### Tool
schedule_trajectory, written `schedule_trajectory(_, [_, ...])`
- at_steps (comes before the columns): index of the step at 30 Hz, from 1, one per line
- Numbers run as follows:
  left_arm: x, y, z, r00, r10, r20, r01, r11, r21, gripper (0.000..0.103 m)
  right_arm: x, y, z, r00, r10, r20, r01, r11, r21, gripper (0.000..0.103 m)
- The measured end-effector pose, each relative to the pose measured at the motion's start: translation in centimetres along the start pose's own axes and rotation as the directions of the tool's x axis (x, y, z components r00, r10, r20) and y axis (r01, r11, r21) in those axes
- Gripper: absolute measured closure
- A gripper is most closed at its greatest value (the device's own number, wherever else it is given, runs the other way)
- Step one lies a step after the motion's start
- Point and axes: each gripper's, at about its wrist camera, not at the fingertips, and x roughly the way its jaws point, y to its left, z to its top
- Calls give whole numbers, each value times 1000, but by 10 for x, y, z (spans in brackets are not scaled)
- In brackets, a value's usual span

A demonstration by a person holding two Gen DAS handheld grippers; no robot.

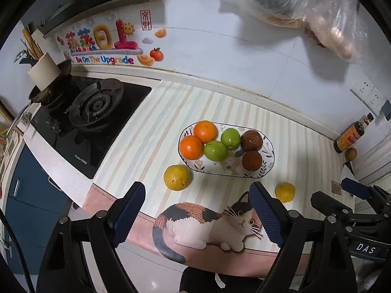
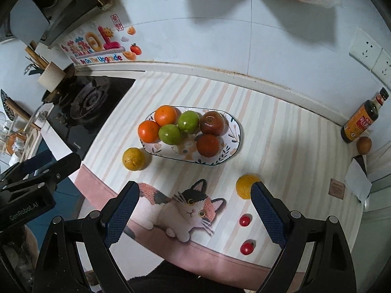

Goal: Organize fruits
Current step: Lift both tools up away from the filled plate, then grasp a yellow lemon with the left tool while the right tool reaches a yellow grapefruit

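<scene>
An oval patterned plate (image 1: 267, 168) (image 2: 234, 144) on the striped mat carries two oranges (image 1: 204, 131) (image 2: 165, 115), two green fruits (image 1: 215, 150) (image 2: 188, 121) and two dark red fruits (image 1: 251, 140) (image 2: 212, 123). One yellow citrus (image 1: 176, 177) (image 2: 133, 159) lies just left of the plate, another (image 1: 285, 192) (image 2: 245, 185) in front of it to the right. Two small red tomatoes (image 2: 244, 220) lie near the mat's front edge. My left gripper (image 1: 195, 210) hangs open above the cat picture, holding nothing. My right gripper (image 2: 193, 210) is open too, its right finger (image 2: 266, 210) overlapping the right yellow citrus in the picture.
A gas stove (image 1: 95, 107) (image 2: 88, 102) sits left of the mat, with a utensil holder (image 1: 44, 69) behind it. A sauce bottle (image 1: 352, 135) (image 2: 364, 119) and a brown fruit (image 2: 364, 144) stand at the far right corner. Plastic bags (image 1: 305, 7) hang on the tiled wall.
</scene>
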Motion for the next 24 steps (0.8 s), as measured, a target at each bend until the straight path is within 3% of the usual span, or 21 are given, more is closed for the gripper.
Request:
schedule_trajectory(11, [-18, -5, -5, 999, -34, 23, 35, 999, -13, 15, -15, -2, -4, 998, 58, 23, -58, 998, 31, 3])
schedule_trajectory(12, [-15, -4, -4, 999, -26, 25, 27, 1000, -16, 11, -13, -4, -4, 998, 57, 22, -58, 998, 39, 3])
schedule_trajectory(13, [-11, -4, -3, 1000, -23, 20, 23, 1000, -19, 0, -9, -8, -4, 998, 54, 16, -55, 997, 48, 3])
schedule_trajectory(14, [-7, -2, -2, 1000, -25, 17, 26, 999, -26, 0, -5, -14, -3, 998, 55, 11, -56, 996, 65, 3])
schedule_trajectory(19, [31, 19, 5, 1000, 4, -27, -7, 996, -91, 0, 40, -56, 2, 997, 40, -62, -30, 986, 163, 3])
schedule_trajectory(24, [81, 47, 8, 994, 29, -108, -46, 986, -159, 0, 112, -98, -1, 986, 22, -165, 23, 964, 264, 3])
